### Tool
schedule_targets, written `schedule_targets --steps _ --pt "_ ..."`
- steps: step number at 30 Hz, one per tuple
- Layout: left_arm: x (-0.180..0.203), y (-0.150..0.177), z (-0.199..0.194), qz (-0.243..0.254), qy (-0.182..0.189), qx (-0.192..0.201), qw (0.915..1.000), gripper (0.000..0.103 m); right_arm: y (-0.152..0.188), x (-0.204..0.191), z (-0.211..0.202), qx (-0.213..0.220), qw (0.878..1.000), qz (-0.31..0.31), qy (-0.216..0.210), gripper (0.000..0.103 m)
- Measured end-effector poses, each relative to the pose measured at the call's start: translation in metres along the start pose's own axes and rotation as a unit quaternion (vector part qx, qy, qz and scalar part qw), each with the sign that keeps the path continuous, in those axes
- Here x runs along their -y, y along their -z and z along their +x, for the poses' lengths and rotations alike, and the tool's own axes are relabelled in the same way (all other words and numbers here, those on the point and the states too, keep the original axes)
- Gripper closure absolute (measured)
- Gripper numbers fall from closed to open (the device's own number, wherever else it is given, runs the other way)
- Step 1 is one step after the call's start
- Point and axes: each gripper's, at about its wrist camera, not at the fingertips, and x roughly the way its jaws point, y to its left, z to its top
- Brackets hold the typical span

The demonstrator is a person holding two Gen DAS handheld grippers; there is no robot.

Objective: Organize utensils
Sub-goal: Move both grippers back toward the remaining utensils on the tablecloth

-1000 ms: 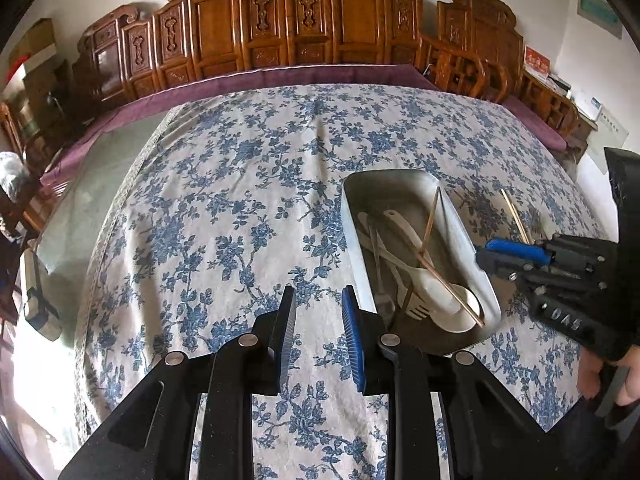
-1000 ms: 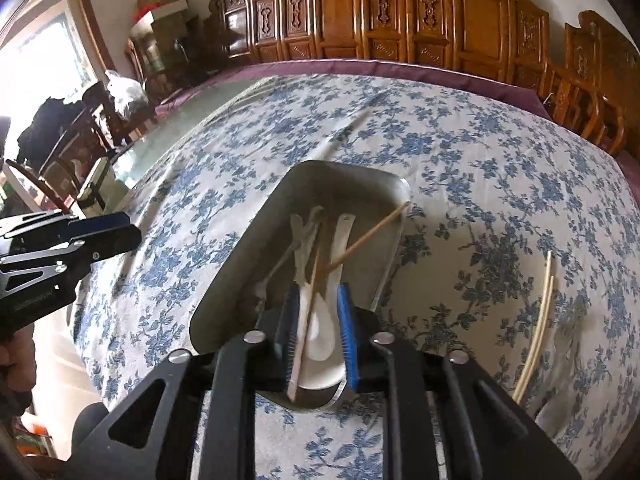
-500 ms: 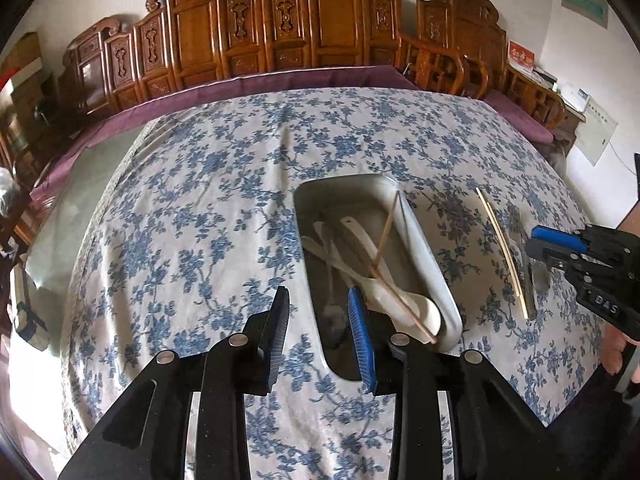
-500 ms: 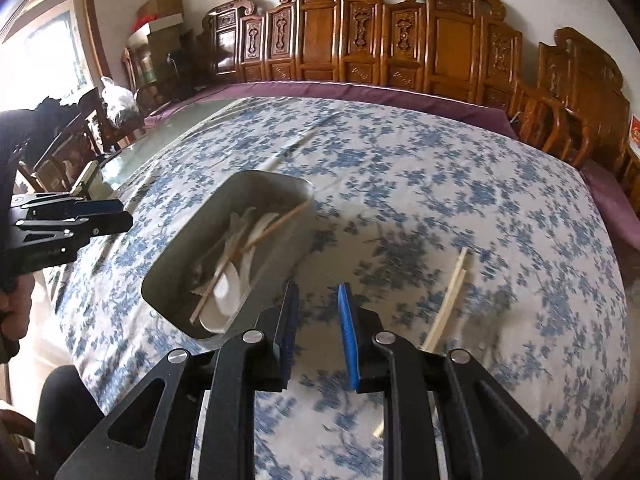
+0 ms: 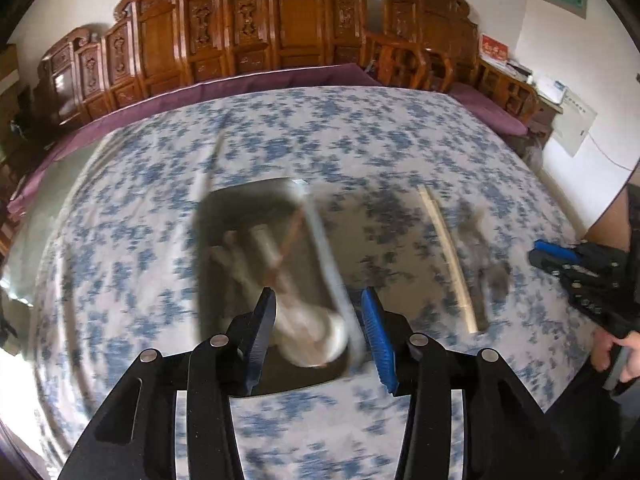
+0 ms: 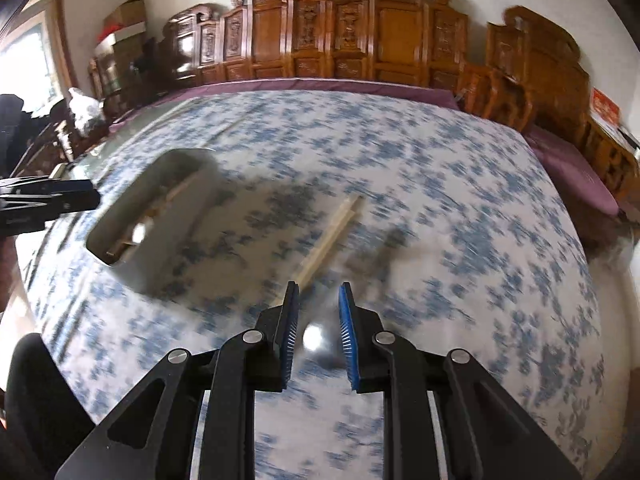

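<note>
Blue-flowered cloth [image 5: 132, 240] covers the table, and in our left wrist view the grey tray [image 5: 208, 264] lies on it just ahead of our left gripper [image 5: 318, 322]. That tool's jaws have just been opening and now stand moderately wide with nothing between the pads; the tray's near end and the pale bowl of a spoon [image 5: 316, 340] show through the gap. White spoons and a brown chopstick [image 5: 286, 246] lie lengthwise in the tray, which we judge is how sorted pieces are meant to rest. Right of the tray a pale pair of chopsticks [image 5: 448, 256] lies loose on the cloth, with something dark beside it that blur keeps us from naming. Our right gripper [image 5: 556, 254] hangs at the far right of this view, near that pair, held by a hand [image 5: 618, 354]. In our right wrist view that gripper [image 6: 319, 334] shows a narrow gap and holds nothing, with bare cloth between its pads. The chopsticks [image 6: 332, 236] lie just ahead of the fingertips, slanting away, so we judge this tool is lined up to take them next. The tray [image 6: 160, 208] sits off to the left, well apart from the pair, and our left gripper [image 6: 60, 196] pokes in at the left edge beside it.
</note>
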Motion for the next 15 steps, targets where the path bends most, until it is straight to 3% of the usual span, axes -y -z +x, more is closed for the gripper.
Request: schedule_targets --steps 4,8,15 --pt "0.035 0.000 0.015 0.010 0.020 -0.004 0.9998 0.060 0.009 0.024 0.013 -0.008 1.000 0.014 0.007 0.080" --pt "0.064 0.001 0.037 0.022 0.032 -0.019 0.9991 0.060 0.012 0.036 0.024 -0.008 0.999 0.030 -0.005 0.071" --pt "0.089 0.009 0.064 0.033 0.030 -0.042 0.9981 0.060 0.006 0.038 0.053 -0.027 0.998 0.044 -0.035 0.070"
